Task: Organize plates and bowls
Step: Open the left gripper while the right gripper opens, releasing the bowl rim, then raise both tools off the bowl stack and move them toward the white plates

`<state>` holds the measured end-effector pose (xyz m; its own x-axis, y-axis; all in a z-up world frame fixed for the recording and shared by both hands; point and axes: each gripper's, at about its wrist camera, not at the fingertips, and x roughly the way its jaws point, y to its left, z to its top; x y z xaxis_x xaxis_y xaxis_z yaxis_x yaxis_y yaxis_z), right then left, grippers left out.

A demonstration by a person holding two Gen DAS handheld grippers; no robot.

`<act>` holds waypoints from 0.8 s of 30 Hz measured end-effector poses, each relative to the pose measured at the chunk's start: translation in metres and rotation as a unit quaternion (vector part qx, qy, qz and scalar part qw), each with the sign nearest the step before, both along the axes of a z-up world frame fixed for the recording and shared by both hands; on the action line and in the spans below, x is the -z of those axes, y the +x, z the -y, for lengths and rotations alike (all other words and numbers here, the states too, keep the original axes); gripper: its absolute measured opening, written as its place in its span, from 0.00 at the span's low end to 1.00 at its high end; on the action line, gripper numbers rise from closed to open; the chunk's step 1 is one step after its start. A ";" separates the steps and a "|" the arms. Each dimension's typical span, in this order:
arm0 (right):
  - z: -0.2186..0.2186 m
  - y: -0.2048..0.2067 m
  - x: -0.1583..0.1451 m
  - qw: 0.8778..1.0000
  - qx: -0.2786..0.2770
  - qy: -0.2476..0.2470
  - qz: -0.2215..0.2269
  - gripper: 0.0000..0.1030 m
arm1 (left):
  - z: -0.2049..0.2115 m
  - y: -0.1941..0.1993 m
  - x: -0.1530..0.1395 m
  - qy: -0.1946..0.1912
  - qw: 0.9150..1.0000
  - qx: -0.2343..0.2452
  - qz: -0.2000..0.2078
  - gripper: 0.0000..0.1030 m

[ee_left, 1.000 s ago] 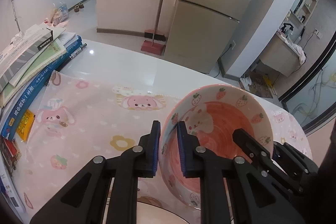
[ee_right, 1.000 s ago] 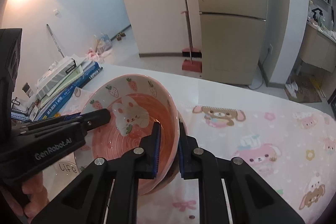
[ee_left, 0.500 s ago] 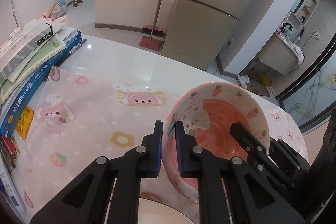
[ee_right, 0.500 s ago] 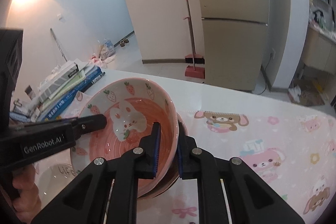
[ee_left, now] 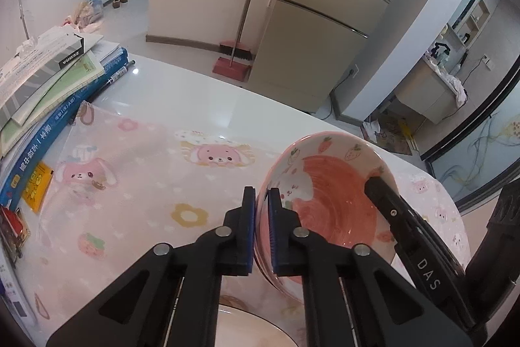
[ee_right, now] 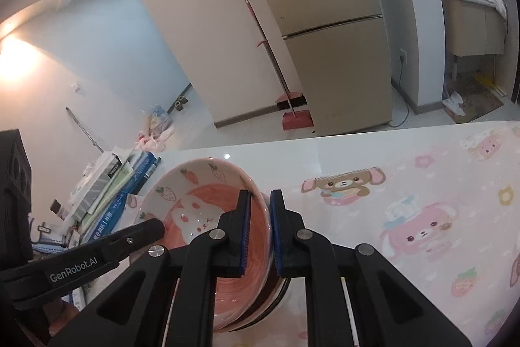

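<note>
- Books [ee_left: 48,93] are stacked at the counter's [ee_left: 182,93] left edge, well clear of the action, and nothing there has shifted.
- The left hand-held gripper [ee_left: 261,200] has squeezed its last bit shut over the past second. It now pinches the near-left rim of the pink bowl [ee_left: 334,200], one pad inside and one outside, and has hardly moved from its spot.
- The bowl sits over the pink cloth [ee_left: 146,184] toward the counter's right end. It's held off level between the two tools, and it looks tipped more steeply than a second ago.
- A pale plate [ee_left: 247,317] peeks in just below the left tool, near the counter's front edge. How close the bowl is to it can't be judged.
- The right hand-held gripper [ee_right: 260,204] is clamped on the opposite rim. Its view has rolled noticeably since a second ago, so the wrist has twisted while the grip stayed on.
- From that side a second, darker-rimmed bowl [ee_right: 276,291] shows nested under the pink one. The right jaws seem to span both rims, though that isn't certain.
- What it means: both grips are set, so the grasping looks finished. My read is that the twist is working the top bowl loose or tilting the pair for a carry.
- The risk is two rigid pinches on one glazed rim, where uneven turning could make it slip.
</note>
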<state>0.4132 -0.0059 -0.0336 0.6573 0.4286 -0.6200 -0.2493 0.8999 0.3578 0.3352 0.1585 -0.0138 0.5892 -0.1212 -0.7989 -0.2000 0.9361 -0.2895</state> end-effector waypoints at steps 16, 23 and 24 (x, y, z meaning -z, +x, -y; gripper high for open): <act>0.006 -0.003 -0.011 0.998 0.026 -0.047 0.012 0.13 | 0.009 -0.003 -0.015 0.066 0.997 -0.004 0.028 0.43; 0.034 -0.012 -0.041 0.996 0.067 -0.044 0.050 0.67 | 0.005 -0.014 -0.036 0.089 0.992 -0.014 0.084 0.62; 0.037 -0.017 -0.049 0.994 0.074 -0.050 0.069 0.67 | 0.006 -0.018 -0.041 0.095 0.990 -0.014 0.099 0.68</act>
<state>0.3958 -0.0432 0.0151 0.7909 0.2616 -0.5532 -0.1519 0.9597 0.2366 0.3175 0.1523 0.0271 0.7375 0.0401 -0.6741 -0.1844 0.9722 -0.1440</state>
